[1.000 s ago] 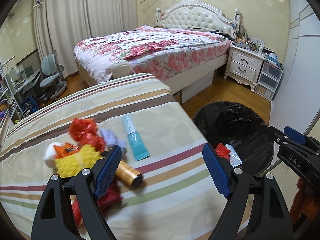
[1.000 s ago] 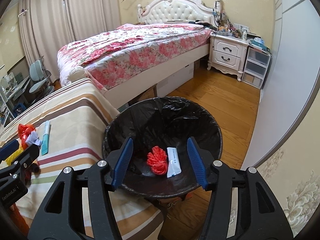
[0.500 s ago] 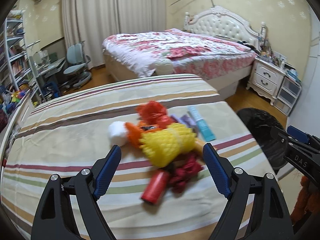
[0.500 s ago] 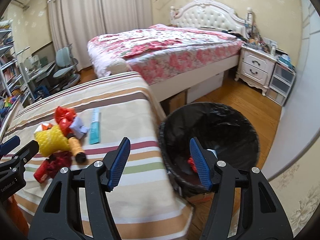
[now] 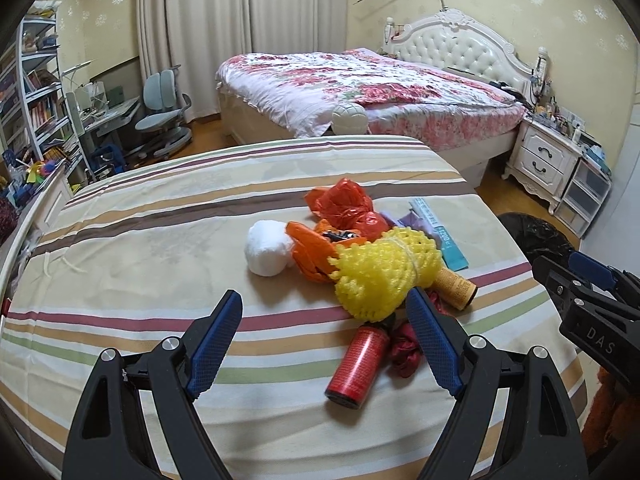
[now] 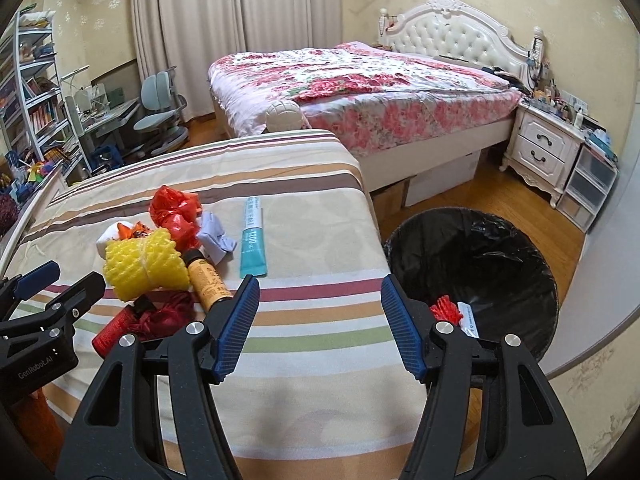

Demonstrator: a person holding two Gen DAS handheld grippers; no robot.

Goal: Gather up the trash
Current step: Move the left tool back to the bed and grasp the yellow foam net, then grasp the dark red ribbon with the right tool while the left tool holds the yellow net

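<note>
Tongs, left (image 5: 324,340): spread, empty, aimed down at the pile, lined up for a pick.
Tongs, right (image 6: 318,324): spread, nothing between them, over the striped-cloth bench (image 6: 320,344) edge.
Trash: yellow foam-net bundle (image 5: 384,276), red cylindrical can (image 5: 357,362), crumpled red plastic bag (image 5: 344,208), white ball (image 5: 267,247), teal tube (image 6: 252,240), clustered mid-bench.
Bin: black-lined round bin (image 6: 480,248) on floor beside bench; red net scrap (image 6: 447,307) already inside.
Why: bin set close, so short carry.

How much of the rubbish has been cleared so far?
Barely begun. The black bin holds a red net and a white packet. Both tongs, left and right, are open and empty. The yellow foam, red can and teal tube remain on the bed.
</note>
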